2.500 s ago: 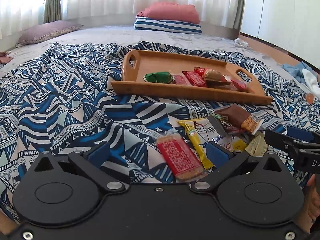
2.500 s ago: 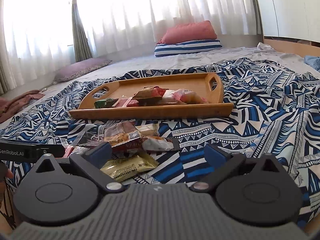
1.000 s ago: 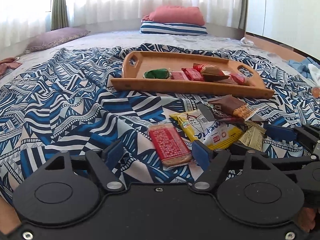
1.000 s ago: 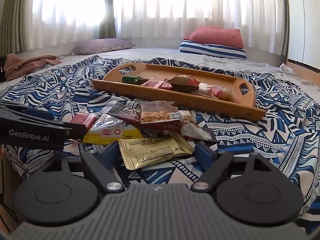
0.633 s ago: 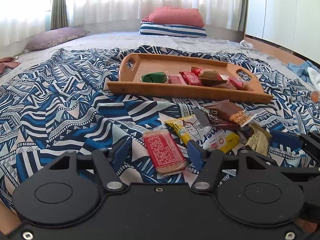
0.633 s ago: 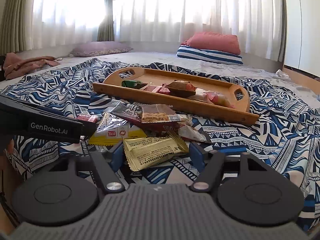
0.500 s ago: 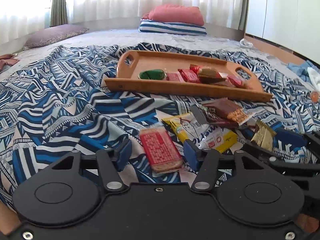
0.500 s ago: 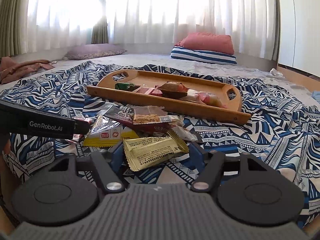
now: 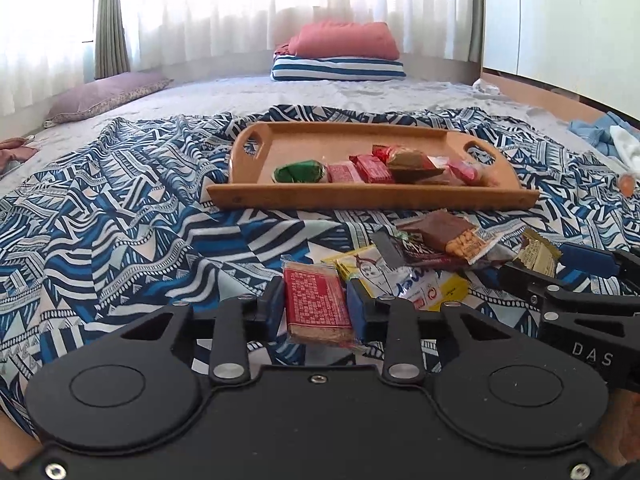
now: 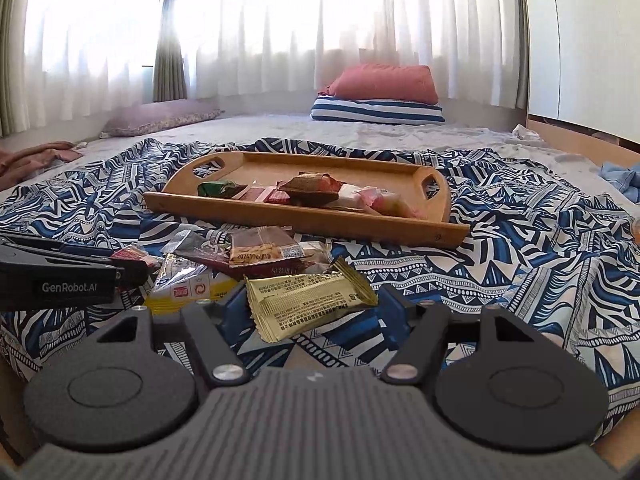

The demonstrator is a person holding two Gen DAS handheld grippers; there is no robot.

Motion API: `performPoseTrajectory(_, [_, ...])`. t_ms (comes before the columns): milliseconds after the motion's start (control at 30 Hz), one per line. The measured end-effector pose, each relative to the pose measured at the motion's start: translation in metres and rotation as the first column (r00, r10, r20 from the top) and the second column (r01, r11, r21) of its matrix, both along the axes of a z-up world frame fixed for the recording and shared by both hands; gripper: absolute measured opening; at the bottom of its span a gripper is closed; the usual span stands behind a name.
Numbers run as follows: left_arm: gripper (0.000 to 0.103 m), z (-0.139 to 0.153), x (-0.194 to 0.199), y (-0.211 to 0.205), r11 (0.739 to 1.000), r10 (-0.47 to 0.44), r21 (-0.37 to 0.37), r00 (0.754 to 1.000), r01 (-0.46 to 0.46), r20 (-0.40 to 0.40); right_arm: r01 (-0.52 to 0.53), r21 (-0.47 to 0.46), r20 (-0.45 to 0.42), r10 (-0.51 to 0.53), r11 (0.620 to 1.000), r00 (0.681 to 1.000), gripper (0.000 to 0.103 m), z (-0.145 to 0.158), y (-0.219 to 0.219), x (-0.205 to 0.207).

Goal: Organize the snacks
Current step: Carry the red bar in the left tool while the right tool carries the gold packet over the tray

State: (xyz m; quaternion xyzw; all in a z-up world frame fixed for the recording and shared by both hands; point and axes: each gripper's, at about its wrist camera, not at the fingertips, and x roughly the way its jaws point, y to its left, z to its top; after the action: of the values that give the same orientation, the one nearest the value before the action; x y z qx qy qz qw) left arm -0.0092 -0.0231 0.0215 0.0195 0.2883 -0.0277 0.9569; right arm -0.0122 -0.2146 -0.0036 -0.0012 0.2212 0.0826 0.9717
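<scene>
My left gripper (image 9: pixel 316 306) is shut on a red biscuit packet (image 9: pixel 318 302) and holds it just above the bedspread. My right gripper (image 10: pixel 310 304) is shut on a gold foil packet (image 10: pixel 308 300), lifted slightly. A wooden tray (image 9: pixel 360 200) sits ahead with several snacks in it, among them a green packet (image 9: pixel 300 172); it also shows in the right wrist view (image 10: pixel 312 216). A loose pile lies between the grippers: a yellow packet (image 9: pixel 416 280) and a brown peanut bar (image 9: pixel 448 232).
The blue and white patterned bedspread (image 9: pixel 120 220) covers the bed. A red pillow on a striped cushion (image 9: pixel 340 56) lies at the far end, a purple pillow (image 9: pixel 104 94) at the far left. Blue clothing (image 9: pixel 596 132) lies at the right.
Both grippers have closed, the left on the red packet and the right on the gold packet, and both packets have lifted slightly off the bedspread.
</scene>
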Motion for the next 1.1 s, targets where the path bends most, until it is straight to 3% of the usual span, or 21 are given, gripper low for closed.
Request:
performPoseTrajectory(300, [0.032,0.038,0.027,0.023,1.000,0.011,-0.028,0.997,-0.009,0.081,0.042,-0.016,0.050,-0.041,0.999,0.998,0.070,0.027,-0.012,0.020])
performPoseTrajectory(667, [0.031,0.076,0.109,0.052,0.989,0.028,-0.149,0.997,-0.018,0.070,0.088,0.000,0.030,-0.088,0.996,0.996,0.070,0.061,-0.040,0.090])
performPoseTrajectory(867, [0.031,0.080,0.158,0.054,0.981,0.026,-0.194,0.999,-0.017,0.043,0.100,0.014,-0.028,-0.100,0.995,0.995,0.070,0.068,-0.053,0.143])
performPoseTrajectory(1100, [0.031,0.066,0.202,0.041,0.985,0.019,-0.171,1.000,-0.019,-0.004,0.077,-0.042,-0.086,-0.080,0.996,0.993,0.070,0.054,-0.058,0.190])
